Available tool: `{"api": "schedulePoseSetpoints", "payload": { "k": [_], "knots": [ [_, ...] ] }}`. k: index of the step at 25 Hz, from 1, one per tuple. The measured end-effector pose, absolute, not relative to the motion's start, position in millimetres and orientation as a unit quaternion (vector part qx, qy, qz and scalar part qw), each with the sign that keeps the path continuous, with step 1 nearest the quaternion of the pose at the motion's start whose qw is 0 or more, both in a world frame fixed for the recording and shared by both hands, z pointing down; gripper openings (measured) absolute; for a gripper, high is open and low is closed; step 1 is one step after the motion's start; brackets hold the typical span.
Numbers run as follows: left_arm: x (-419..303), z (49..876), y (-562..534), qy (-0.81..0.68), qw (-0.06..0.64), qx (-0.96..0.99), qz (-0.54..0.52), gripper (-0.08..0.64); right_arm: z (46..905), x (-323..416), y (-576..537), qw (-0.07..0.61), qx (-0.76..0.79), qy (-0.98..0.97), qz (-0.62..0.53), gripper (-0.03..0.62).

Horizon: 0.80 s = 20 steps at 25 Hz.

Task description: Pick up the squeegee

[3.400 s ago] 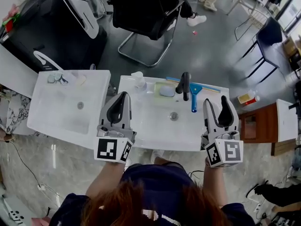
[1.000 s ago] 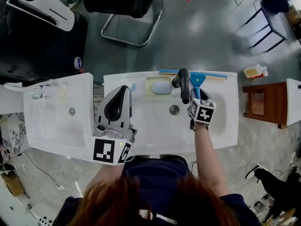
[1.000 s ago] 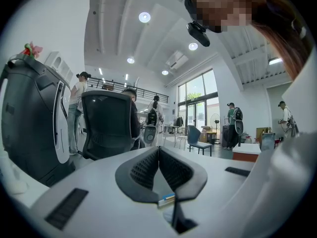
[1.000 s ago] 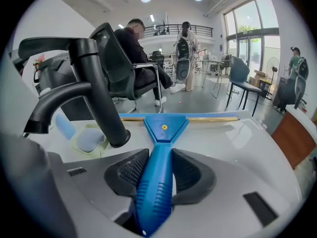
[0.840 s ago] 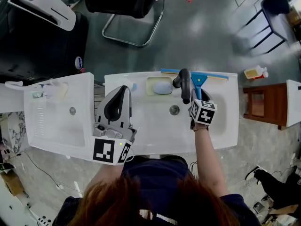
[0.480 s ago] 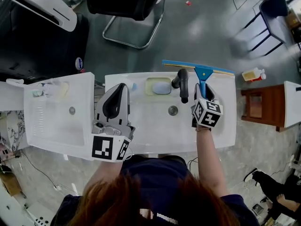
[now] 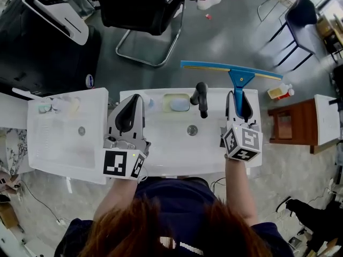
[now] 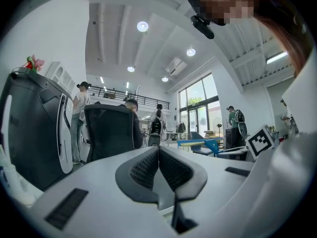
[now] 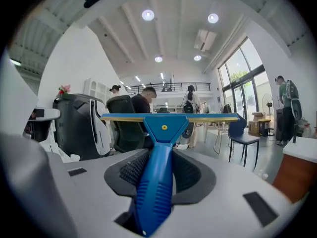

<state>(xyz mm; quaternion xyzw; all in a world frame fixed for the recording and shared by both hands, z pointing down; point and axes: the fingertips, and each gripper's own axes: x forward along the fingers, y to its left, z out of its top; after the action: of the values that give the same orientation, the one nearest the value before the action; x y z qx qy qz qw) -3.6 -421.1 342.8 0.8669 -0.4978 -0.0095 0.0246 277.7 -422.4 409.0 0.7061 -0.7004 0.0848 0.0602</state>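
Observation:
The blue squeegee is lifted clear of the white sink, its long blade held level beyond the sink's far edge. My right gripper is shut on its ribbed blue handle, which runs between both pads toward the camera, with the blade across the top. My left gripper hovers over the sink's left part, shut, with nothing between its pads. The squeegee also shows small at the right in the left gripper view.
A dark faucet and a soap dish stand at the sink's back edge. A second white sink lies to the left, a wooden stand to the right. A black chair and people stand beyond.
My right gripper has risen with the squeegee, lifting it off the sink's back edge and tilting it from pointing down to near level. The left gripper rose slightly.

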Motion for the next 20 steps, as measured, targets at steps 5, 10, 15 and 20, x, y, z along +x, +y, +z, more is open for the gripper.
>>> {"api": "schedulePoseSetpoints", "payload": {
  "k": [5,10,15,20],
  "knots": [
    [-10,323,-412,-0.497,0.011,0.867,-0.023,0.020,353,264,-397,0.025,0.708,-0.704,0.041,0.160],
    [-12,308,-405,-0.496,-0.002,0.868,-0.031,0.020,314,252,-377,0.003,0.703,-0.711,0.011,0.160],
    [-11,295,-402,-0.498,-0.004,0.866,-0.051,0.021,287,244,-360,-0.018,0.696,-0.718,-0.017,0.160],
    [-11,287,-400,-0.494,-0.001,0.867,-0.066,0.020,282,239,-355,-0.010,0.699,-0.714,-0.031,0.160]
  ]
}}
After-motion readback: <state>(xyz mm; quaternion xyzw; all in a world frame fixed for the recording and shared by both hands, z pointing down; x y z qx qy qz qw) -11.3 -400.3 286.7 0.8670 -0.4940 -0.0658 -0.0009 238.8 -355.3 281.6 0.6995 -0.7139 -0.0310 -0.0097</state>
